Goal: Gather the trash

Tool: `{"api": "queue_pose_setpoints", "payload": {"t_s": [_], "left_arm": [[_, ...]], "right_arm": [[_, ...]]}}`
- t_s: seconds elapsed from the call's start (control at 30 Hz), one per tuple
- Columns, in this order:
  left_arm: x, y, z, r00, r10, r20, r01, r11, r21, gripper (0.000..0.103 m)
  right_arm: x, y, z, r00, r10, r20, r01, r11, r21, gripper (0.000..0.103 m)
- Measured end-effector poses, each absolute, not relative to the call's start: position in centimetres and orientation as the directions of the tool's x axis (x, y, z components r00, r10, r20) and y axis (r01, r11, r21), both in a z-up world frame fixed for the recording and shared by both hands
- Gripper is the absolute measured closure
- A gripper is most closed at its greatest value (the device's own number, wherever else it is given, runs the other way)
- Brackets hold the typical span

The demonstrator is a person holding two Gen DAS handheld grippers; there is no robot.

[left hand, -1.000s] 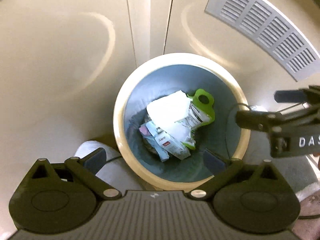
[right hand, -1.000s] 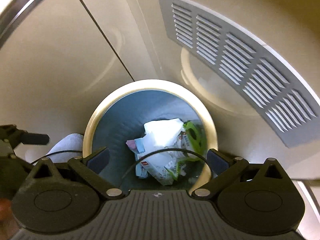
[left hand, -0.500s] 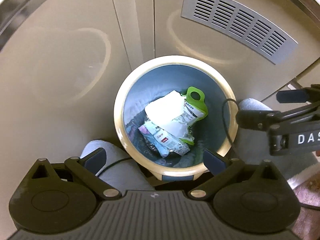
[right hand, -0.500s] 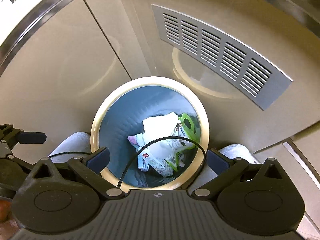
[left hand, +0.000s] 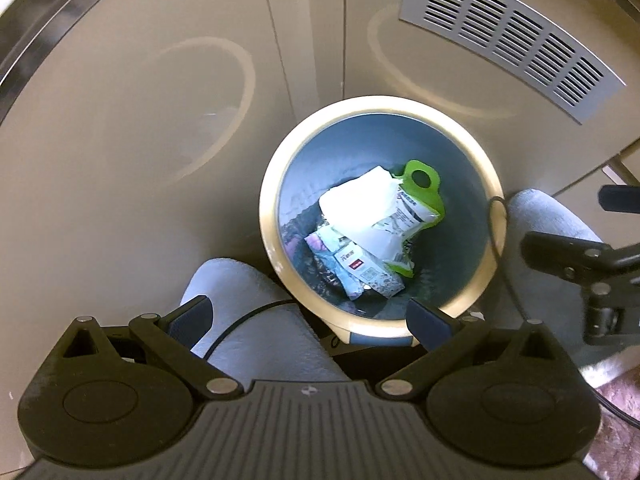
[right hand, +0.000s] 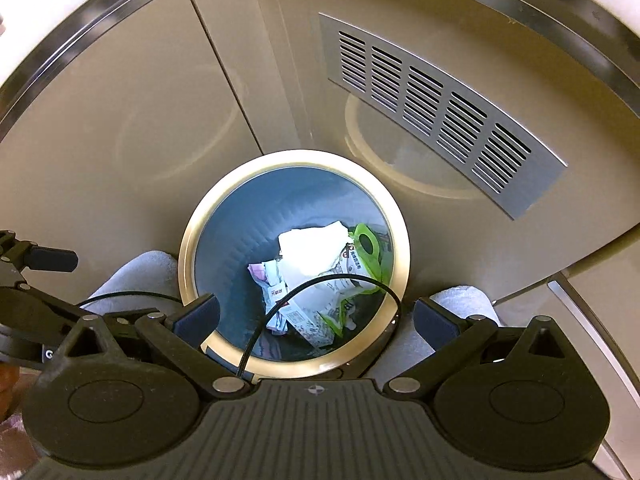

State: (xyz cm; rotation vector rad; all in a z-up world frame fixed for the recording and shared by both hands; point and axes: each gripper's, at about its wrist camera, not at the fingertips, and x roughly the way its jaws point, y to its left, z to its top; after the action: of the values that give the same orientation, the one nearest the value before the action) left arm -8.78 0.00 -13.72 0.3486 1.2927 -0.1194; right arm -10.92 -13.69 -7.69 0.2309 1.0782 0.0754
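One bin [left hand: 269, 216], round with a cream rim, standing on the floor against the cabinet. In it, one green-and-white pouch [left hand: 394, 216], one white sheet [right hand: 312, 250], and at least two more printed wrappers [left hand: 352, 268] at the bottom. One vent [right hand: 436, 110] on the cabinet. Two knees [left hand: 240, 308] flank the bin.

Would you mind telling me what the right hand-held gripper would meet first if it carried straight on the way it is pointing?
Probably the black cable looping across its view, then the wrappers at the bottom of the bin. The right hand-held gripper is open and empty; depth is hard to judge.
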Motion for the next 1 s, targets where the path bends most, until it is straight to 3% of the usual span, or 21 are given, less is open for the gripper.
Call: {"api": "queue_pose_setpoints", "payload": {"t_s": [0.27, 0.43, 1.0], "left_arm": [[-8.2, 0.7, -13.2, 0.247, 0.040, -0.968, 0.303, 0.946, 0.117, 0.000], [-7.9, 0.2, -14.3, 0.216, 0.110, -0.970, 0.228, 0.961, 0.160, 0.000], [-7.8, -0.3, -14.4, 0.239, 0.173, -0.956, 0.249, 0.940, 0.232, 0.000]], "right_arm": [[-10.9, -13.2, -7.1, 0.481, 0.164, -0.861, 0.008, 0.981, 0.192, 0.000], [-11.0, -13.0, -7.2, 0.478, 0.159, -0.864, 0.004, 0.983, 0.183, 0.000], [-11.1, -13.1, -7.6, 0.483, 0.157, -0.862, 0.030, 0.980, 0.196, 0.000]]}}
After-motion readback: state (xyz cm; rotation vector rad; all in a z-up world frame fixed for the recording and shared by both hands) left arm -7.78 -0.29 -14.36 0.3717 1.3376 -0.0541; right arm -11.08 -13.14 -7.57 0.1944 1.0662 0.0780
